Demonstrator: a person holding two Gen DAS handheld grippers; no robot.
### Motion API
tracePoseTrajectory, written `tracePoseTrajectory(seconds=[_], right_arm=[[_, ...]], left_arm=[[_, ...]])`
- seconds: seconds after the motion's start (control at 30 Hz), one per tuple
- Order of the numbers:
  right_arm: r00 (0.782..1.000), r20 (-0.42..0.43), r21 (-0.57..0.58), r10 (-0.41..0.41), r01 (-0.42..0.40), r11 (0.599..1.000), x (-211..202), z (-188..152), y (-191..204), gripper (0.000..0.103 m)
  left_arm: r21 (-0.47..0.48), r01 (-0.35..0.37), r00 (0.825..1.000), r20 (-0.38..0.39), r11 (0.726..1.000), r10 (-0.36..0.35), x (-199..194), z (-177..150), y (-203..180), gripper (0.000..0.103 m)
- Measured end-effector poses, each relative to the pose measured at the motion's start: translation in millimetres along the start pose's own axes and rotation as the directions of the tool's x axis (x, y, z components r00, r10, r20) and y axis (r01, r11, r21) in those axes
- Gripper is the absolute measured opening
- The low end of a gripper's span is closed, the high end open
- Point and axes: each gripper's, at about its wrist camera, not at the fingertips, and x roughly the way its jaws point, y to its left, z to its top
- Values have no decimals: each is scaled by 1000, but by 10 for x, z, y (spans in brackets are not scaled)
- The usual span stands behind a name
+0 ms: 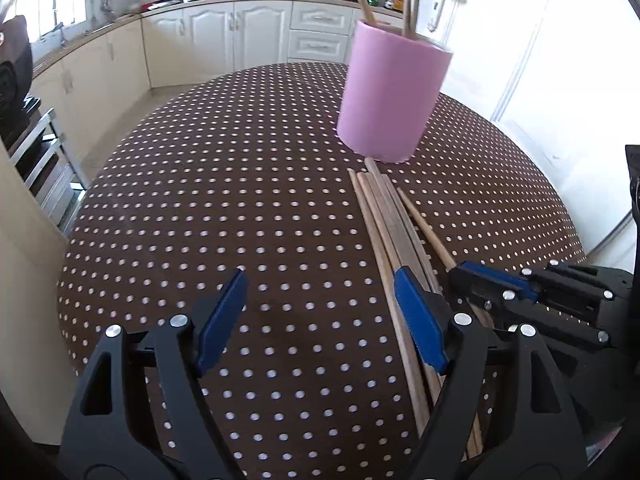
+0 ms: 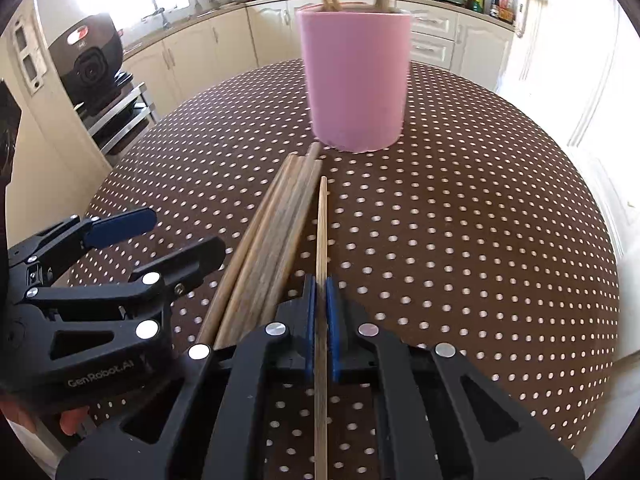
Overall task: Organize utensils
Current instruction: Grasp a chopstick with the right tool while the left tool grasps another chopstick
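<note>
A pink cylindrical holder (image 1: 392,92) (image 2: 356,80) stands on the dotted table with a few chopsticks upright in it. A bundle of wooden chopsticks (image 1: 384,232) (image 2: 276,232) lies flat in front of it. My right gripper (image 2: 321,284) is shut on a single chopstick (image 2: 321,220), beside the bundle and pointing at the holder. It shows at the right of the left wrist view (image 1: 480,276). My left gripper (image 1: 320,292) is open and empty just left of the bundle, its right finger (image 1: 420,320) over the sticks. It shows at the left of the right wrist view (image 2: 160,232).
The round table has a brown cloth with white dots (image 1: 240,184) (image 2: 460,220). Cream kitchen cabinets (image 1: 240,32) and a counter with a wok stand behind. A metal rack (image 2: 116,116) with a dark cooker stands left. A white door (image 1: 540,60) is on the right.
</note>
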Motion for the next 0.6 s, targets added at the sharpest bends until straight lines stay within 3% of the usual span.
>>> tracePoseTrajectory(seconds=[0.13,0.57,0.6], right_arm=[[1000,7,22,1,-1,1000,-4,-2,-80,4],[999,21,46,30,-31,998,-13,4,-229,5],[999,23,52,32,-33,998,-8,12,-246,5]], left_arm=[[15,-9,999,-31,1000,10,85,33,-81,68],[54,-135,985,-101,989,140,260,171,-307,53],[53,-136,984,-105,989,141,271,191,-328,46]])
